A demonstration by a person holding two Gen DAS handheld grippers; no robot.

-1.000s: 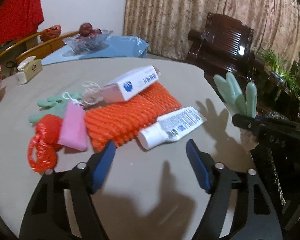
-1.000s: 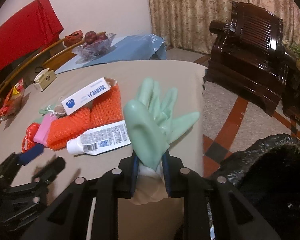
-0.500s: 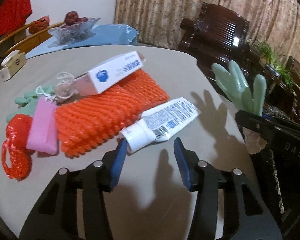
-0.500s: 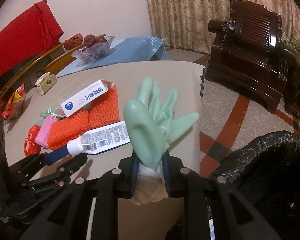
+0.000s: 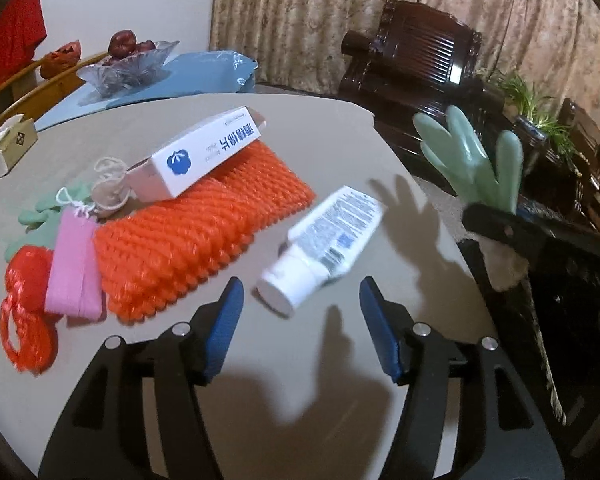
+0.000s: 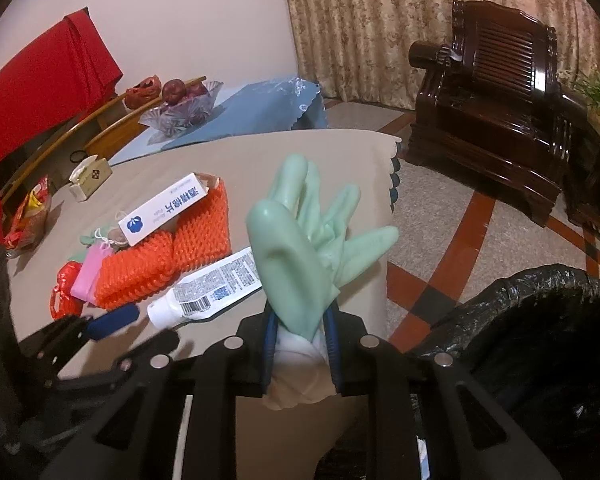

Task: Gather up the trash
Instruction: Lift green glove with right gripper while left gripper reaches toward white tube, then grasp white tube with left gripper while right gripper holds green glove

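A white tube [image 5: 332,236] with a round cap lies on the beige table [image 5: 320,128], its cap just ahead of my left gripper [image 5: 300,286]. The blue jaws are opening either side of the cap and do not press on it. Left of the tube lie an orange foam net [image 5: 196,232], a white box [image 5: 204,152] with a blue logo, a pink packet [image 5: 74,268], a red plastic bag [image 5: 24,308] and a second green glove [image 5: 40,216]. My right gripper [image 6: 300,320] is shut on a pale green rubber glove [image 6: 300,240], held upright beyond the table's right edge.
A bin lined with a black bag [image 6: 540,320] stands on the floor at the right, below the held glove. A glass fruit bowl [image 5: 128,64] and a tissue box [image 5: 8,148] sit at the far left. A dark wooden armchair [image 6: 500,100] stands behind.
My left gripper came forward to the tube, its jaws narrowed and then widened. The tube has swung away from the orange net. The right gripper has stayed still with the glove.
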